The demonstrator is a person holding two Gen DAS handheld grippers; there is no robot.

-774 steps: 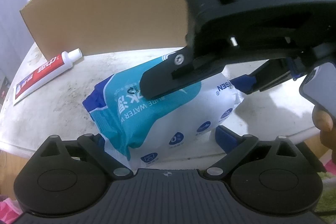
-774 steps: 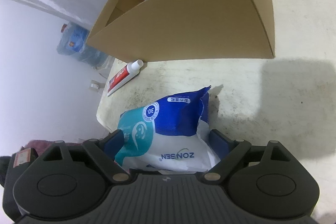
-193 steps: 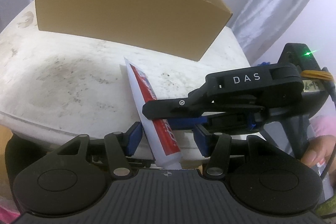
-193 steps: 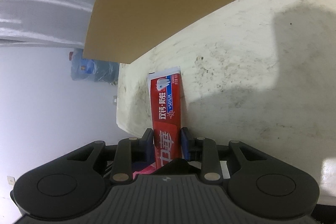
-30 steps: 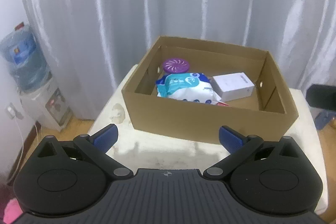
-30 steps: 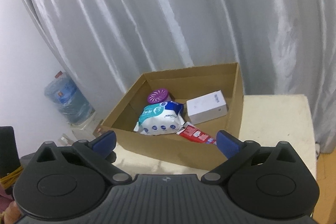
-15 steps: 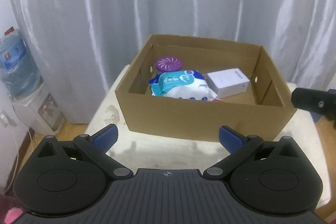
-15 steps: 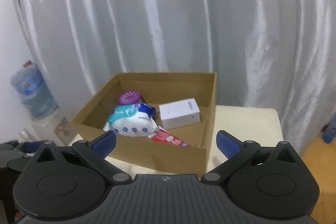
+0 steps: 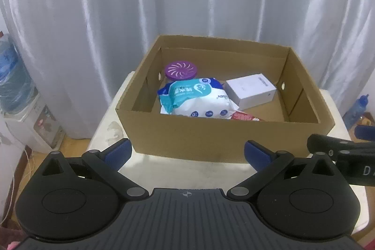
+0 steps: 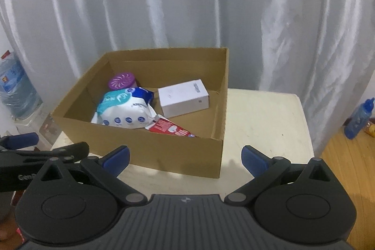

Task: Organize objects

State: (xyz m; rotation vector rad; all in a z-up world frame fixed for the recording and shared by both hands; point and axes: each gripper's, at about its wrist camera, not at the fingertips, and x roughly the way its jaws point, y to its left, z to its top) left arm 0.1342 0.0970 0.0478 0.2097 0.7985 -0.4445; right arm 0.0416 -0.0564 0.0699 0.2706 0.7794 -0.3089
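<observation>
White curtains are seen behind a cream worktop (image 10: pixel 262 114), above which both tools are held back from the load. The jaws of the left gripper (image 9: pixel 186 154) are spread wide with nothing between them, and the jaws of the right gripper (image 10: pixel 185 157) are likewise wide and empty; each tool is glimpsed at the edge of the other's view. Just beyond the blue pads, a cardboard box (image 9: pixel 211 132) is set on the worktop, and all 4 of the task's things are found inside it. A wipes pack (image 9: pixel 194 98) is lain toward the left of the middle, with a purple round container (image 9: pixel 180 70) behind it near the back-left corner. A white carton (image 9: pixel 249 90) is placed to the right of the pack, apparently touching it. A red toothpaste tube (image 10: pixel 170 127) is wedged against the near wall, its end tucked under the pack. The sorting is judged to be essentially finished, since nothing loose is seen on the worktop. Were anything to be shifted, the pack would be expected to be soft and yielding, best pinched across its narrow end; the tube is likely light and slippery, best taken across its flat body; the carton is judged stiff and is best gripped across 2 opposite faces. A water bottle (image 10: pixel 16 90) and a blue bottle (image 10: pixel 357 120) are seen off the worktop.
</observation>
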